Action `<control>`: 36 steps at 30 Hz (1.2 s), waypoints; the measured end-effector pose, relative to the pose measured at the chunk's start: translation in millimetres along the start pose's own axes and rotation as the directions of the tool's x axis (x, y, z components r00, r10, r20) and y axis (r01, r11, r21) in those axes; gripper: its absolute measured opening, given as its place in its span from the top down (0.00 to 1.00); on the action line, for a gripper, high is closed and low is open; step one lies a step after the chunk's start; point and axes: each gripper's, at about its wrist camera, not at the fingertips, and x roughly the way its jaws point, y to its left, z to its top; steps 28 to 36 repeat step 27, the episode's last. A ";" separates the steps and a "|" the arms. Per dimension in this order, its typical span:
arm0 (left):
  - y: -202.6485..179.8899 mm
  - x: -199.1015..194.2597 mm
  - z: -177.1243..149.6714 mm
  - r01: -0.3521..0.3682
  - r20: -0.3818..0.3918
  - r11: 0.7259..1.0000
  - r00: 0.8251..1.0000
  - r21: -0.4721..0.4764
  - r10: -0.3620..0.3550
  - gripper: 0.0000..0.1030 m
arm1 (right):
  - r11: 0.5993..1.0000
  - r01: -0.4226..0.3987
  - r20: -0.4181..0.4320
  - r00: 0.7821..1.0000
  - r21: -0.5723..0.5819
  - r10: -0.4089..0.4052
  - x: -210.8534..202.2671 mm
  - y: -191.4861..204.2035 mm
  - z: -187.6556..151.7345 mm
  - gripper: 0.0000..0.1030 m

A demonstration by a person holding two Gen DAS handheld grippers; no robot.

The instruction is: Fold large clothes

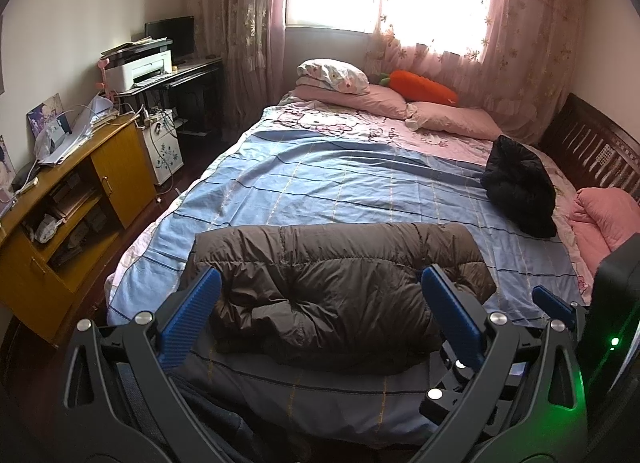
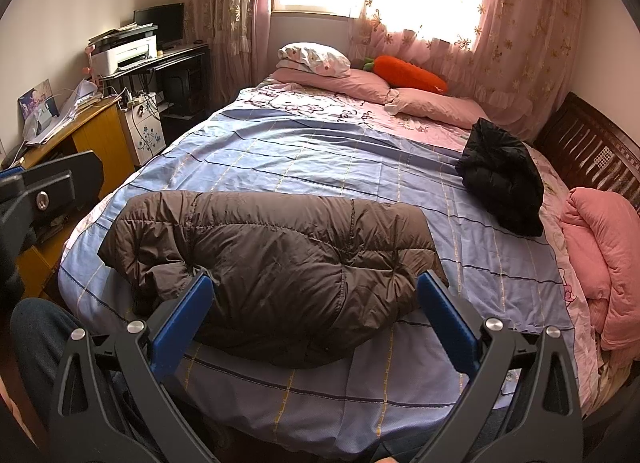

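A brown puffer jacket lies folded into a thick bundle near the front edge of the bed; it also shows in the right wrist view. My left gripper is open and empty, held just short of the jacket's near edge. My right gripper is open and empty too, its blue fingers on either side of the jacket's near edge without holding it. A black jacket lies bundled at the bed's right side, also in the right wrist view.
The bed has a blue striped sheet, pink pillows and an orange carrot cushion at the head. A pink quilt lies at the right. A yellow cabinet and a desk with a printer stand on the left.
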 end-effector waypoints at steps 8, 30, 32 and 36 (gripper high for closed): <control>3.2 1.5 2.0 0.058 -0.008 0.998 0.998 -0.017 -0.058 0.02 | 1.000 -0.002 0.000 1.000 0.001 0.002 0.5 -0.6 0.0 0.01; 4.3 -1.0 2.7 -0.018 0.022 1.000 1.000 -0.003 0.018 0.02 | 1.000 -0.001 0.001 1.000 0.007 0.001 2.2 -8.0 -2.6 0.01; 4.3 -1.0 2.7 -0.018 0.022 1.000 1.000 -0.003 0.018 0.02 | 1.000 -0.001 0.001 1.000 0.007 0.001 2.2 -8.0 -2.6 0.01; 4.3 -1.0 2.7 -0.018 0.022 1.000 1.000 -0.003 0.018 0.02 | 1.000 -0.001 0.001 1.000 0.007 0.001 2.2 -8.0 -2.6 0.01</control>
